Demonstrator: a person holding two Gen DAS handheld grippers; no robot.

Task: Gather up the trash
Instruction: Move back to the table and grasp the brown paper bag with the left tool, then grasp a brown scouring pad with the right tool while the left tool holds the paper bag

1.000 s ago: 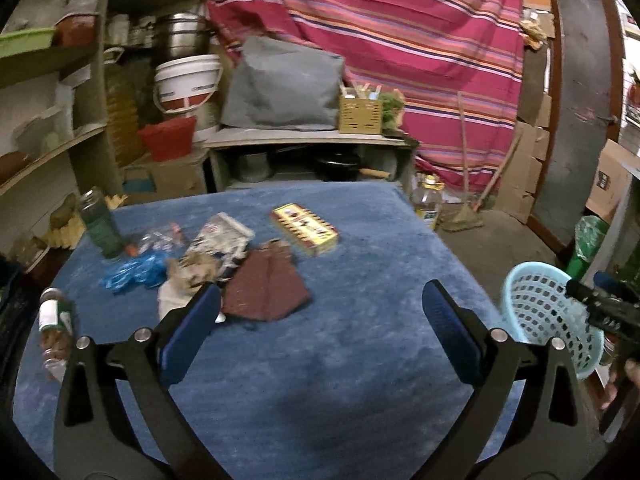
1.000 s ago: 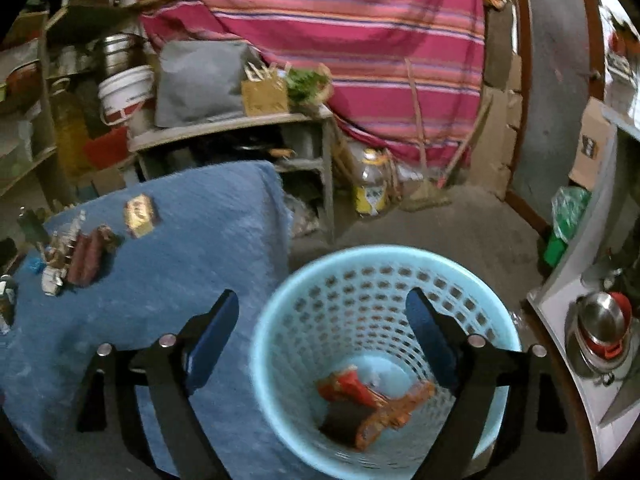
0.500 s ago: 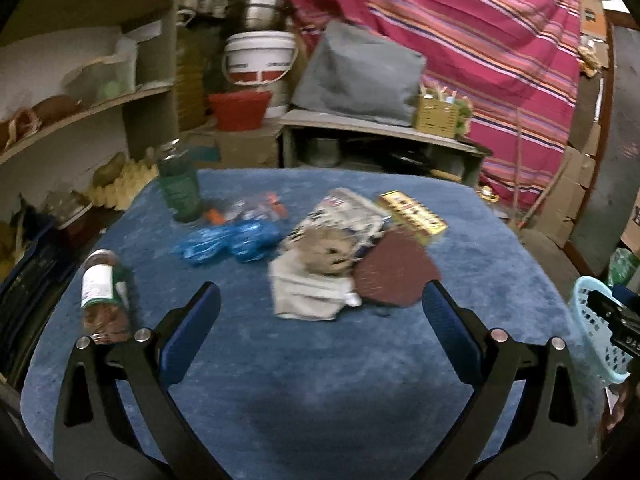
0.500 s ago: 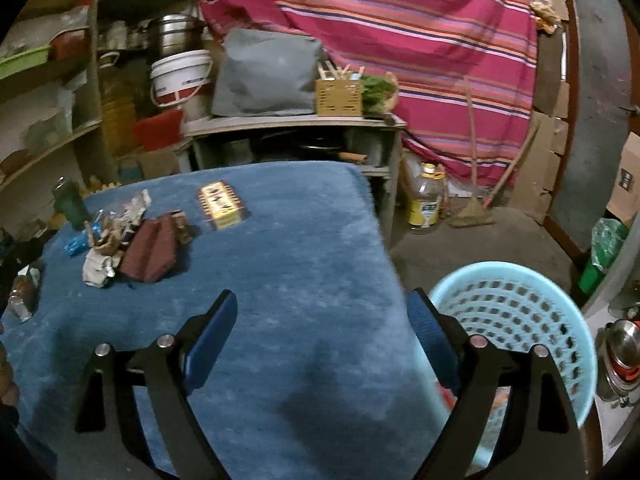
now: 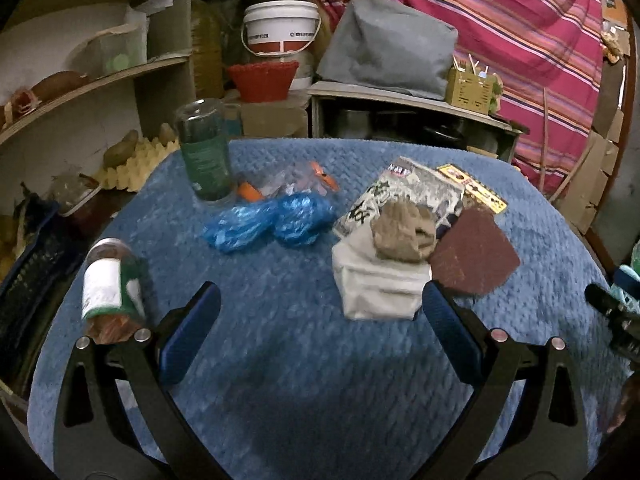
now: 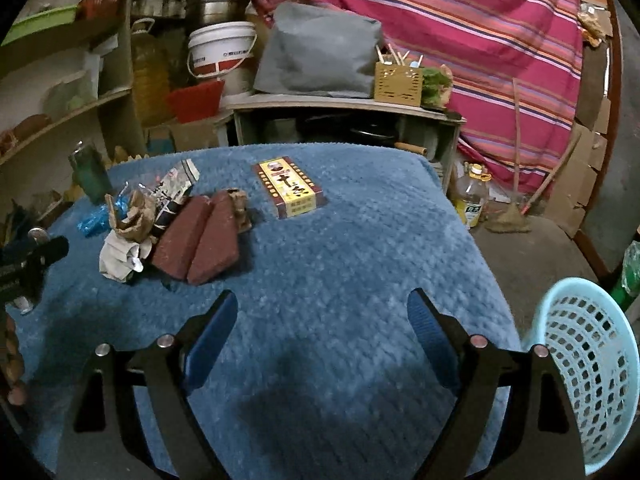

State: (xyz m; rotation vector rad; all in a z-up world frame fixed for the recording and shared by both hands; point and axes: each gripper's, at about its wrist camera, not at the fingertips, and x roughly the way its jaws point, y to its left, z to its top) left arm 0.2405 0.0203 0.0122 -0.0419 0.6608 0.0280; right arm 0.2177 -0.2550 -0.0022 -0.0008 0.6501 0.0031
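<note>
Altogether two bottles (image 5: 204,156), one yellow box (image 6: 289,188); both tongs (image 5: 320,312) (image 6: 322,316) gape empty

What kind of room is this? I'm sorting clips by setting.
Probably a home storeroom or pantry corner: wooden shelves crowded with jars, a white bucket and steel pots stacked behind, and a striped cloth hung as a backdrop behind the blue-covered table.

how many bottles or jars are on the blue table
2 in view. A green-tinted bottle stands upright at the far left corner; a white-labelled jar lies on its side near the left edge. The trash pile may hide others.
</note>
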